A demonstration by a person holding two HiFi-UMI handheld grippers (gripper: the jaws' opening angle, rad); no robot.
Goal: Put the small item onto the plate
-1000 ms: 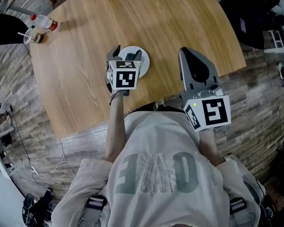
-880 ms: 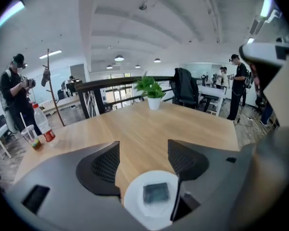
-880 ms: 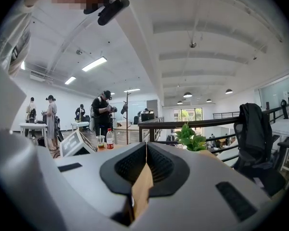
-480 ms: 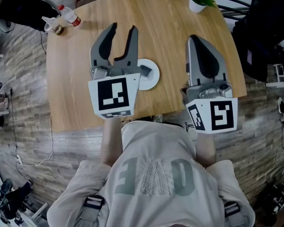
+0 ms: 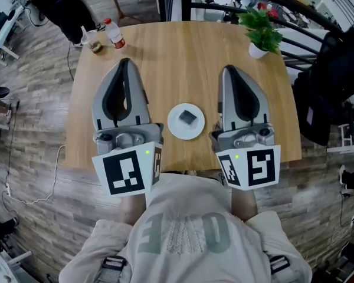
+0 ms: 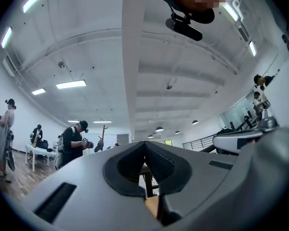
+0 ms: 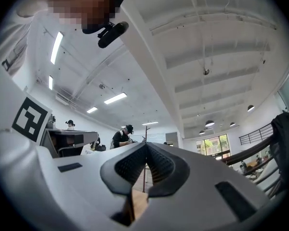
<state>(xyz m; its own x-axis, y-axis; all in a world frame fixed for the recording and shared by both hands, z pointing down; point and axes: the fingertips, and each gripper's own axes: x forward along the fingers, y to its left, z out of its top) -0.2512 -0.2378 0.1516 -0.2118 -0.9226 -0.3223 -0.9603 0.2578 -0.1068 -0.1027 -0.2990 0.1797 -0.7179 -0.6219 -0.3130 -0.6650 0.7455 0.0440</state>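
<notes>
While both grippers hang over the near side of the table, each has its jaws pressed together with nothing between them. The left gripper and right gripper point away from the person, side by side and apart. Between them, nearer their bodies than their tips, sits the plate, touched by neither. The item lies on it, about midway between the grippers. Beyond the left tips stand a bottle and cup; beyond the right tips, a plant.
</notes>
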